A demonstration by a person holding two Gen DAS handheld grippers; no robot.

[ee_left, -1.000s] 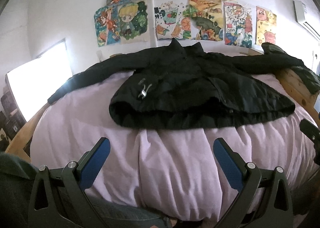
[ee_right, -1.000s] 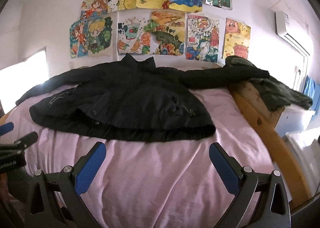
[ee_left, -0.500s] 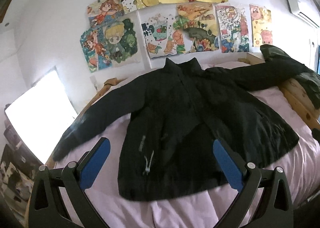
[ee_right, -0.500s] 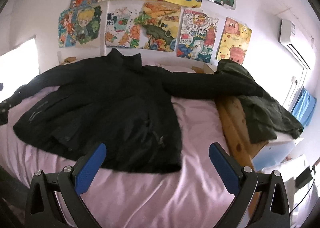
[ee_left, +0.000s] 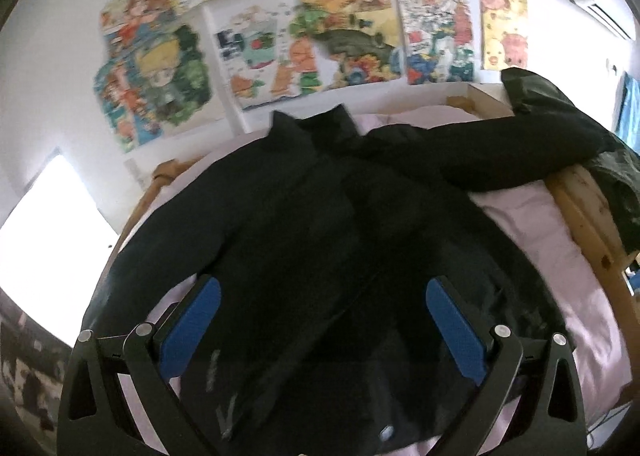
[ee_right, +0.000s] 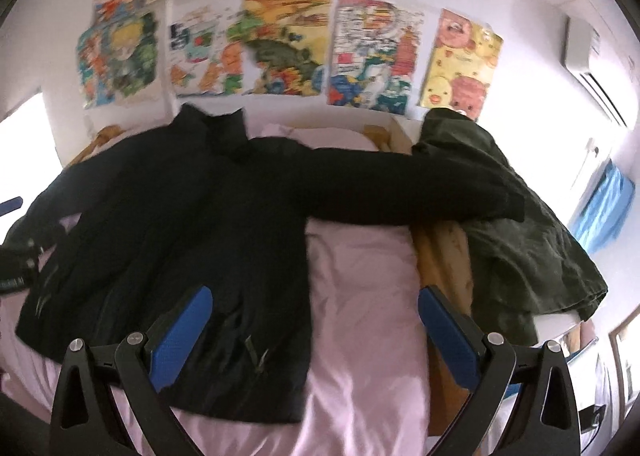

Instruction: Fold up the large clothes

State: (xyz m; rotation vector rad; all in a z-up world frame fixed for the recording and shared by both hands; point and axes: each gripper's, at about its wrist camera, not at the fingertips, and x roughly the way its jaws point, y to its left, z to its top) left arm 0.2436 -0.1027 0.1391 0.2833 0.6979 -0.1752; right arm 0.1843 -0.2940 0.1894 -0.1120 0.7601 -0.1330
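A large black jacket [ee_left: 320,240] lies spread flat on a bed with a pale pink cover [ee_left: 532,223], collar toward the wall, both sleeves stretched out sideways. My left gripper [ee_left: 324,320] is open and empty, hovering above the jacket's lower front. In the right wrist view the jacket [ee_right: 180,223] fills the left and middle, its right sleeve [ee_right: 400,191] reaching onto the wooden bed frame. My right gripper [ee_right: 316,324] is open and empty above the jacket's right hem and the pink cover [ee_right: 360,296].
A dark green garment [ee_right: 520,240] is draped over the wooden bed frame [ee_right: 444,256] at the right. Colourful drawings [ee_right: 280,51] cover the wall behind the bed. A bright window [ee_left: 44,240] is at the left. An air conditioner [ee_right: 592,59] hangs high right.
Both grippers have moved forward and up over the bed, from its front edge to above the jacket. The jaws have stayed open. The jacket has not moved.
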